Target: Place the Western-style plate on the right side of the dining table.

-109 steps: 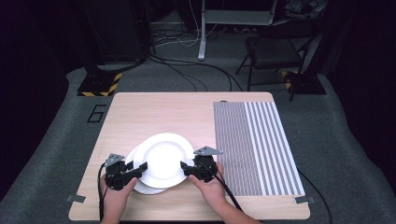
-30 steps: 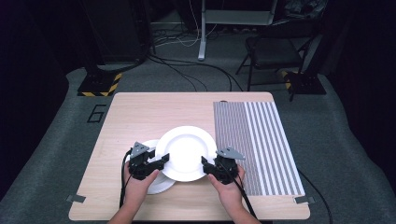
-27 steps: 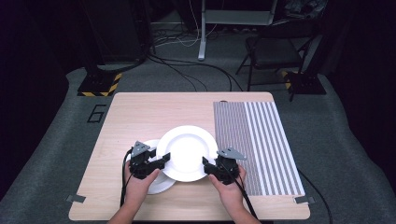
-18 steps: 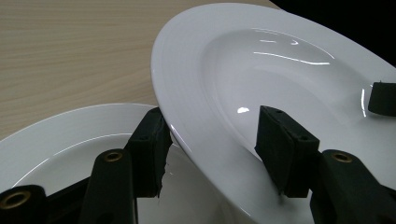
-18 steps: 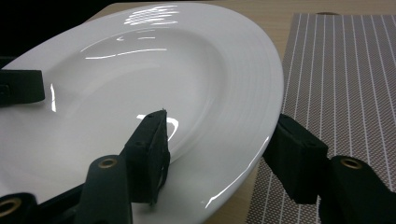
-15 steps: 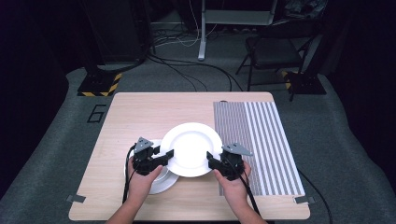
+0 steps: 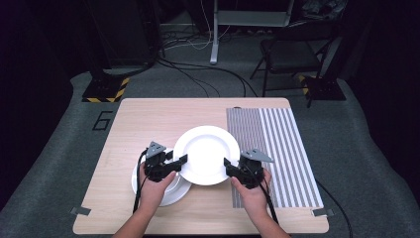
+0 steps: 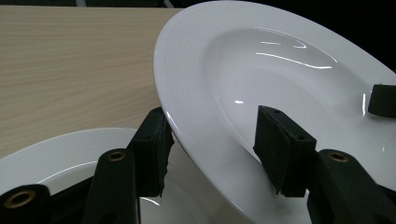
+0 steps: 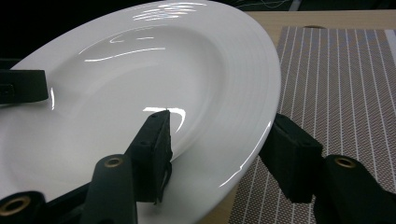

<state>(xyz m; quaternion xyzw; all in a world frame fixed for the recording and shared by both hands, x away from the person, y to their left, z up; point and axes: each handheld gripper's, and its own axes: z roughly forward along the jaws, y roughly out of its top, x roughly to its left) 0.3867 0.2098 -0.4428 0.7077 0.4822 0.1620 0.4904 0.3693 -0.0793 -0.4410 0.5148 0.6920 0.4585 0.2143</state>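
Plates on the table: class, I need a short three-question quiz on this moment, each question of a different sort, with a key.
1. True or false: the upper plate is gripped on opposite edges by the left gripper and the right gripper.
2. Multiple choice: what lies to the right of the upper plate? A) a striped mat B) a cutting board C) a folded towel
3. Fill in: a second plate rests on the ____ under the left gripper.

Key
1. True: each rim sits between a pair of fingers.
2. A
3. table
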